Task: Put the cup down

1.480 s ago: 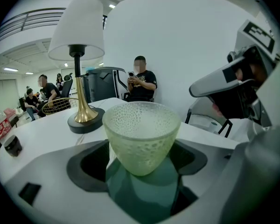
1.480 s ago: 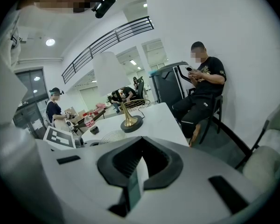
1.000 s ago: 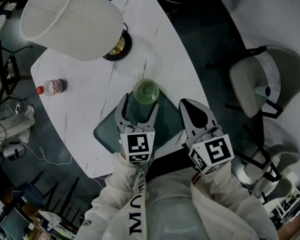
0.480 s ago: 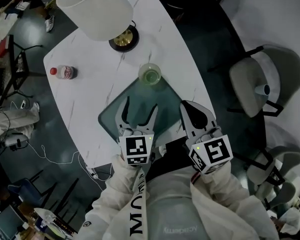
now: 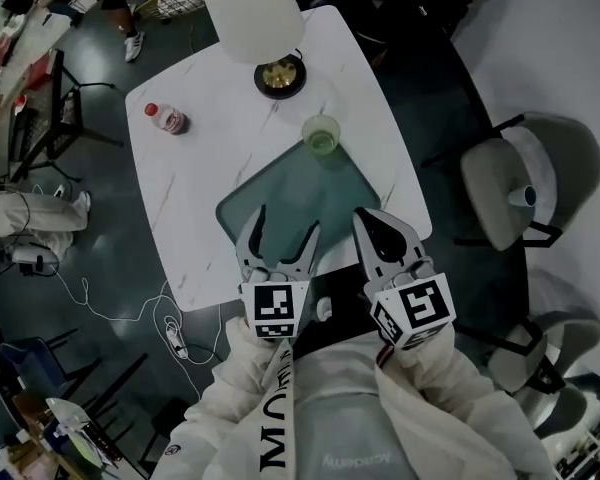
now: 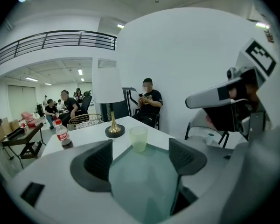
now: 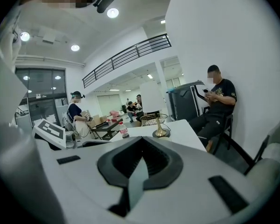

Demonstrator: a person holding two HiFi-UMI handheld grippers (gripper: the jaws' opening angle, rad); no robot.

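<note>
A pale green see-through cup [image 5: 322, 134] stands upright on the white marble table [image 5: 180, 218], at the far edge of a dark green mat [image 5: 300, 203]. My left gripper [image 5: 283, 228] hovers open above the mat's near side, well short of the cup, with nothing between its fingers. In the left gripper view the cup [image 6: 138, 138] sits straight ahead beyond the open left gripper [image 6: 140, 161]. My right gripper [image 5: 372, 224] is shut and empty beside the left one, over the table's near right edge. The right gripper view shows the right gripper [image 7: 139, 164] with its jaws pressed together.
A lamp with a white shade [image 5: 252, 10] and a brass base [image 5: 280, 76] stands at the table's far side. A small red-capped bottle [image 5: 167, 118] lies at the far left. Grey chairs [image 5: 505, 183] stand to the right. A person [image 6: 149, 101] sits behind the table.
Both grippers have drawn back and up from the table. The cup, just off the left fingertips a second ago, now stands well beyond them. The jaws have not changed.
</note>
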